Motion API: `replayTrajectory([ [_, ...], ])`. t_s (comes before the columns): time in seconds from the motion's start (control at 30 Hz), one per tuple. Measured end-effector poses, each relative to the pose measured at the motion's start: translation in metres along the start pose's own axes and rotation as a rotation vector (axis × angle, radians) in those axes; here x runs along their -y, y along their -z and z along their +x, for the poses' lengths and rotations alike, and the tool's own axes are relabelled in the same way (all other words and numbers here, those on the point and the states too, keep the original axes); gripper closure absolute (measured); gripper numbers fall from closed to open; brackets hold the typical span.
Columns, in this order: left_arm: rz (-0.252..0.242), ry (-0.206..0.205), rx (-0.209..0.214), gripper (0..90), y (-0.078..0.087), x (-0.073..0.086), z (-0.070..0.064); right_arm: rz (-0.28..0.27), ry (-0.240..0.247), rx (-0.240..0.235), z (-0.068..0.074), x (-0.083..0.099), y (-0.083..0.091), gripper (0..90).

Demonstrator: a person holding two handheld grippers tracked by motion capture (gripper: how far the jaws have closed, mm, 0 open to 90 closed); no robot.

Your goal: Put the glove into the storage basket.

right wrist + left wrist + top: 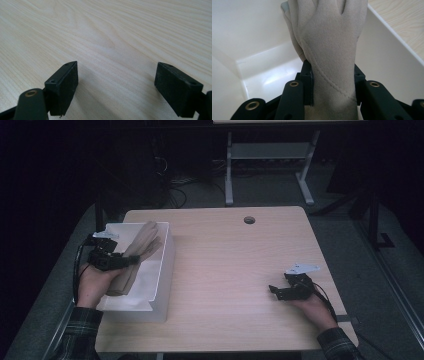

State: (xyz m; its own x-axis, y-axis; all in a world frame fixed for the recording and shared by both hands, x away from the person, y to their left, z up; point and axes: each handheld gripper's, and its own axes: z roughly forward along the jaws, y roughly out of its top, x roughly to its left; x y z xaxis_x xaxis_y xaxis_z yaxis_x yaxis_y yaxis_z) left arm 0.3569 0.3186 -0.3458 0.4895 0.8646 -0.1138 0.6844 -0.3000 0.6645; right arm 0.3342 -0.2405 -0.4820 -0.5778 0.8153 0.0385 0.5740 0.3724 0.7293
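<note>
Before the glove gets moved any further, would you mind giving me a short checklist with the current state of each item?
1. Left hand-held gripper shut on the beige glove at its cuff end: ok.
2. Glove over the white bin, inside its walls: ok.
3. Glove fingers clear of the bin floor: cannot tell.
4. Right hand-held gripper open with nothing between its jaws: ok.
5. Right hand-held gripper kept apart from the bin, over bare wooden table: ok.
6. Grip firm enough not to slip: cannot tell.
</note>
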Motion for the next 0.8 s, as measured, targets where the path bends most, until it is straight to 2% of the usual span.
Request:
replayTrajectory([
  [0.4, 0.057, 0.009, -0.007, 64.8, -0.035, 0.019, 0.004, 0.001, 0.001, 0.0, 0.0, 0.0, 0.0, 18.8],
  [0.8, 0.111, 0.014, -0.006, 64.6, -0.058, 0.032, 0.004, 0.001, -0.002, 0.0, 0.0, 0.0, 0.0, 18.8],
])
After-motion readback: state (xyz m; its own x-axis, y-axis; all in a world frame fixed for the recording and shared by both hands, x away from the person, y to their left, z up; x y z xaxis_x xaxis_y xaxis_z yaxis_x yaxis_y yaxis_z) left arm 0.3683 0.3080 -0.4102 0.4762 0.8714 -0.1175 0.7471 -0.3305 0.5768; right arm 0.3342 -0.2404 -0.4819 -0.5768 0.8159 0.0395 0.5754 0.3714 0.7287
